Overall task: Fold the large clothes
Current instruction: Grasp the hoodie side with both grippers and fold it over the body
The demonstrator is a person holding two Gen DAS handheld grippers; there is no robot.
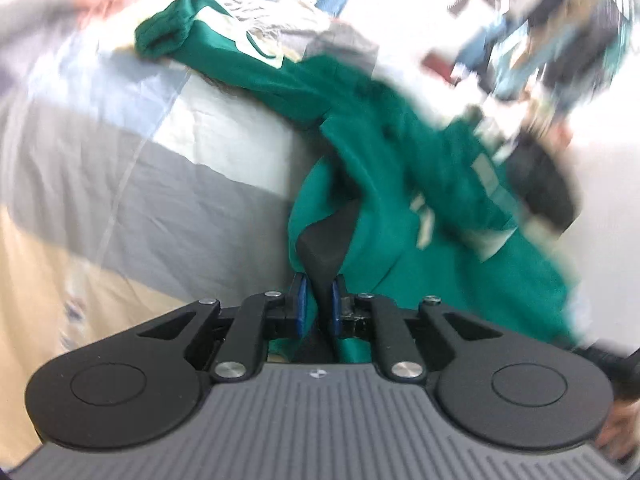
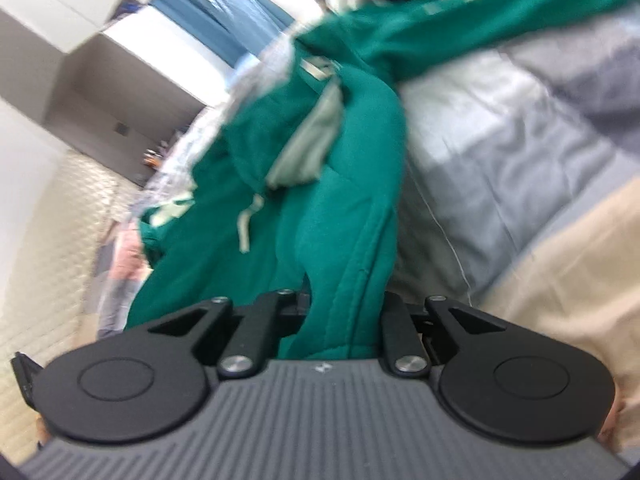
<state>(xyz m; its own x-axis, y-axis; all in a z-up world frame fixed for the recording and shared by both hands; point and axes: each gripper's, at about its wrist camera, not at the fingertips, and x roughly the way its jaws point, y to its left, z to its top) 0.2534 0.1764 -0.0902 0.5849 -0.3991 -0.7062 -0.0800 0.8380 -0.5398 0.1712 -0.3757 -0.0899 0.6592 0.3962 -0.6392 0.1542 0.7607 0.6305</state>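
- The bed's cover (image 1: pixel 224 208) is a patchwork of grey, pale white and beige panels, with a thin white seam running across it.
- The green hoodie (image 1: pixel 400 152) (pale lettering, a pale drawstring) trails off the bed's edge, one sleeve lying on the cover, the rest hanging between the two tools.
- The left gripper (image 1: pixel 319 304) has its blue pads nearly together, pinching green cloth.
- The right gripper (image 2: pixel 340 308) has a thick fold of hoodie (image 2: pixel 320 208) bunched between its arms; fingertips are buried, so I cannot tell their state.
- Behind: white wall (image 2: pixel 24 184), blue curtain (image 2: pixel 244 12), quilted beige panel (image 2: pixel 52 248), all blurred.
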